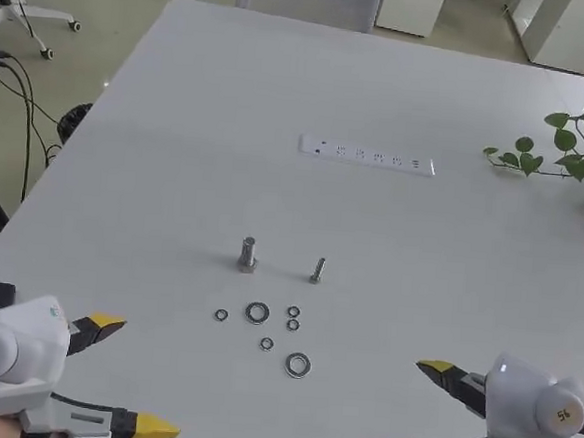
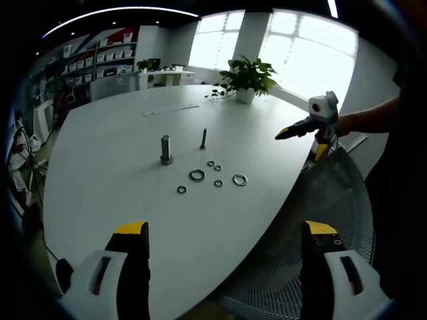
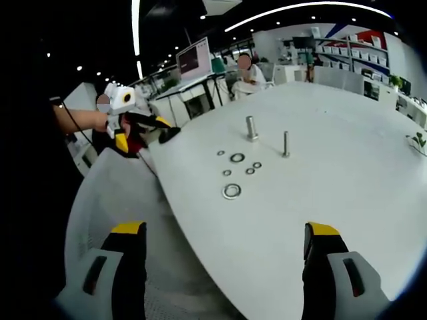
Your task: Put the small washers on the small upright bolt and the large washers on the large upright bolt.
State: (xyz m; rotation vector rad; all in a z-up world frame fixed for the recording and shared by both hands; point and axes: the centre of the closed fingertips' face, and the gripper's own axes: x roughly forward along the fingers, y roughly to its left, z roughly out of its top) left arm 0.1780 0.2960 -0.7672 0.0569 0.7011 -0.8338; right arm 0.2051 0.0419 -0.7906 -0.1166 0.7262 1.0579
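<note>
On the white table (image 1: 179, 121) a large upright bolt (image 1: 247, 254) stands left of a thin small upright bolt (image 1: 317, 271). In front of them lie two large washers (image 1: 257, 312) (image 1: 298, 365) and several small washers (image 1: 293, 317). My left gripper (image 1: 131, 376) is open at the near left edge, well short of the washers. At the near right, my right gripper (image 1: 404, 409) is open too. Nothing sits between either pair of jaws. The left gripper view shows the bolts (image 2: 165, 150) and washers (image 2: 197, 175) ahead; the right gripper view shows them (image 3: 231, 191) too.
A white power strip (image 1: 367, 155) lies beyond the bolts. A potted plant (image 1: 578, 139) stands at the right edge. A mesh chair (image 2: 333, 200) sits at the near table edge. Cables and a chair base (image 1: 25, 20) are on the floor at left.
</note>
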